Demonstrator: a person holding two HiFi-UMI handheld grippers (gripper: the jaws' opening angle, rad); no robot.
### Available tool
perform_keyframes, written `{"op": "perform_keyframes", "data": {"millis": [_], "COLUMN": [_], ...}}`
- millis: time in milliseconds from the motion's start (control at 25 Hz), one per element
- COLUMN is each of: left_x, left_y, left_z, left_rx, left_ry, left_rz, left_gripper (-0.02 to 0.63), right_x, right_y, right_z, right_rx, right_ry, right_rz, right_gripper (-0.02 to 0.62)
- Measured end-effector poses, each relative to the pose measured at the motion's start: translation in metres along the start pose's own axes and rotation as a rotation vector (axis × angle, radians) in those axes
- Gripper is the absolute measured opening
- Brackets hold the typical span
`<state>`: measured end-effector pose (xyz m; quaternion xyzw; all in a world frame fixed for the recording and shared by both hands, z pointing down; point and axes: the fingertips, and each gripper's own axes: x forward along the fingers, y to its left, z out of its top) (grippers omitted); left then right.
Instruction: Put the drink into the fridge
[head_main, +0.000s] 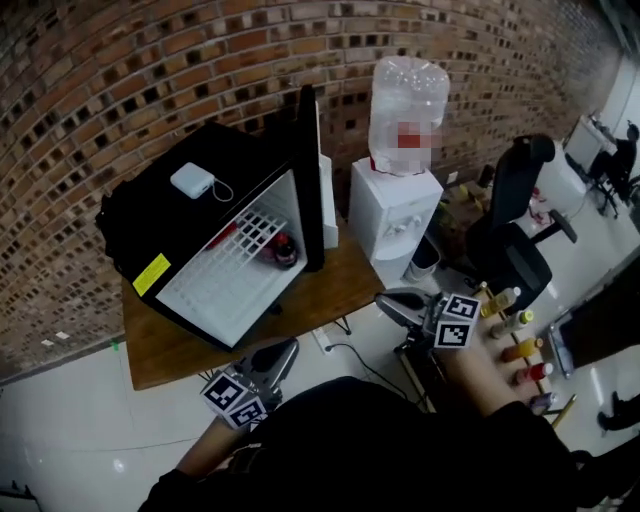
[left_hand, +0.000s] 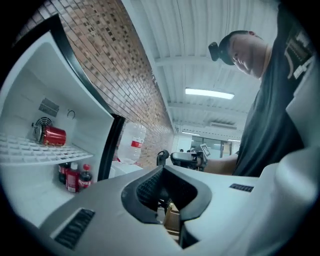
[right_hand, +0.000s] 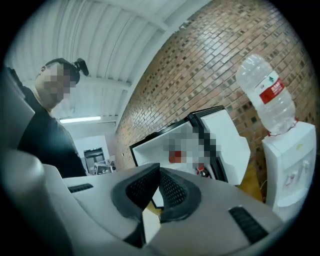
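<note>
The black mini fridge (head_main: 190, 215) lies on a wooden table (head_main: 330, 290) with its door (head_main: 308, 180) open. A dark cola bottle (head_main: 284, 250) stands inside it by the door. In the left gripper view a red can (left_hand: 51, 135) lies on the white wire shelf, with small cola bottles (left_hand: 75, 177) below it. My left gripper (head_main: 288, 348) hangs at the table's front edge, shut and empty (left_hand: 162, 170). My right gripper (head_main: 388, 300) is off the table's right corner, shut with nothing between its pads (right_hand: 159, 167). I hold no drink.
A white water dispenser (head_main: 395, 215) with a big clear bottle (head_main: 408, 105) stands right of the table. Several coloured drink bottles (head_main: 515, 335) sit at my right. An office chair (head_main: 520, 220) is beyond them. A white power bank (head_main: 193, 181) lies on the fridge.
</note>
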<state>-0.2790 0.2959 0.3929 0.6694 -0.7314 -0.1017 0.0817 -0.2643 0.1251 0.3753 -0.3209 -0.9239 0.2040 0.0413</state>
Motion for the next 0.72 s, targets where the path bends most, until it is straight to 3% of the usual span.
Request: {"op": "perform_keyframes", "data": {"millis": [120,320,480,720], "left_x": [0.034,0.069,0.075,0.068], "left_y": [-0.037,-0.084,-0.096,-0.092], "left_z": [-0.007,-0.024,-0.027,-0.019], "left_rx": [0.013,0.005,0.011,0.028], "left_ry": [0.013,0.031,0.034,0.040], "left_rz": [-0.057,-0.157,-0.184,-0.203], "left_gripper": [-0.006,-0.006,-0.006,-0.006], "right_x": [-0.063,-0.128,-0.137,-0.127], "right_y": [0.026,0.037,0.042,0.048], "right_z": [-0.029,-0.061,-0.082,-0.077], "right_rx": [-0.017,-0.074,-0.150,-0.181], "right_ry": [0.053,0.055,0.116,0.093], "right_rz": [-0.034,-0.198,-0.259,-0.273], "right_gripper": [-0.021,-0.023,-0.023,-0.023]}}
